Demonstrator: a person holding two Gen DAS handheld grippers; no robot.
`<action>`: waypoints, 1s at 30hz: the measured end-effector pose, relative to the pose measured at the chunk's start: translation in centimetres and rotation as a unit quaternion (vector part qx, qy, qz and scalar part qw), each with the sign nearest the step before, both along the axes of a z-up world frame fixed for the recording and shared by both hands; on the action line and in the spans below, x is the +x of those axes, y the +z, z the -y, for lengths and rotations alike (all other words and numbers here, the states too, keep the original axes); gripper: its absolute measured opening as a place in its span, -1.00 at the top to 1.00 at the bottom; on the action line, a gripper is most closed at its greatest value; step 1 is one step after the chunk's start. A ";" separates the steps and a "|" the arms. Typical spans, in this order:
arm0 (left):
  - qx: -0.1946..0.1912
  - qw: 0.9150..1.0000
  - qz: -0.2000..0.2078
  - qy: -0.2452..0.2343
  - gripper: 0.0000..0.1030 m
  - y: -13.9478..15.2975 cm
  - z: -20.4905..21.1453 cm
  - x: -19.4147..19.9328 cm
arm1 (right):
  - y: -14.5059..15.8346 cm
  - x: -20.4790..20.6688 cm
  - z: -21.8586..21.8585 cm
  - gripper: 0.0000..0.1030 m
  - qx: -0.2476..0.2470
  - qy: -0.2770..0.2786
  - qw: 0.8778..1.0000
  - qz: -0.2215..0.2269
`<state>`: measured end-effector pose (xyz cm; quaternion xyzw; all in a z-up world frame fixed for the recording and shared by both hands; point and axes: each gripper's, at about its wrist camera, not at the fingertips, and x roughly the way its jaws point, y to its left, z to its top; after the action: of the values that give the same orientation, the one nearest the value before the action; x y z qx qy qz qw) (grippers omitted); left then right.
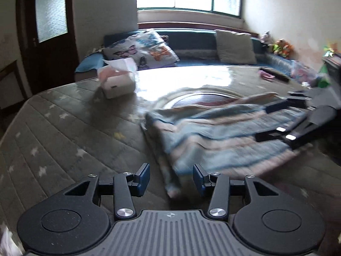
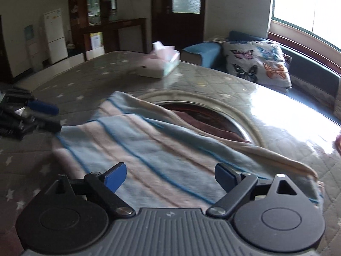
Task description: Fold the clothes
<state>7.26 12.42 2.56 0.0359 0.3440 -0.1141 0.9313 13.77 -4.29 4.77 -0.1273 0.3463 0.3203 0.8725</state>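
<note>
Between my left gripper (image 1: 171,178) fingers, parted and empty, lies a corner of the striped towel (image 2: 149,149), spread on the quilted table (image 1: 64,117). Soft, light, floppy; I'd pinch corners. Right gripper (image 2: 170,178) gapes wide above it.

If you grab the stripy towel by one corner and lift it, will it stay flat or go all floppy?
Probably floppy: the striped towel already lies in soft wrinkles and sags over the round opening in the table cover, so it bends easily. It looks thin, so likely light. Both the left gripper and the right gripper are open, not holding it.
</note>
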 end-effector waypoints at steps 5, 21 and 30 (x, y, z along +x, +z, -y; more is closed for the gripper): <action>-0.012 1.000 -0.004 -0.008 0.18 -1.1 0.8 0.0 | -0.4 -0.2 -1.7 -0.78 0.010 0.001 1.000 -0.009; -0.061 0.997 -0.036 0.036 0.60 -1.1 -1.5 0.4 | -3.2 -2.2 -6.5 -0.79 -0.019 0.054 0.998 -0.015; -0.072 0.995 -0.009 0.063 0.39 1.3 -2.5 4.7 | -2.2 -1.7 -7.1 -0.79 0.011 0.055 0.998 -0.012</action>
<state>11.94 14.93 3.83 -0.0540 0.3451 -0.0803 0.9335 12.05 2.79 2.61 -0.1328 0.3452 0.3734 0.8507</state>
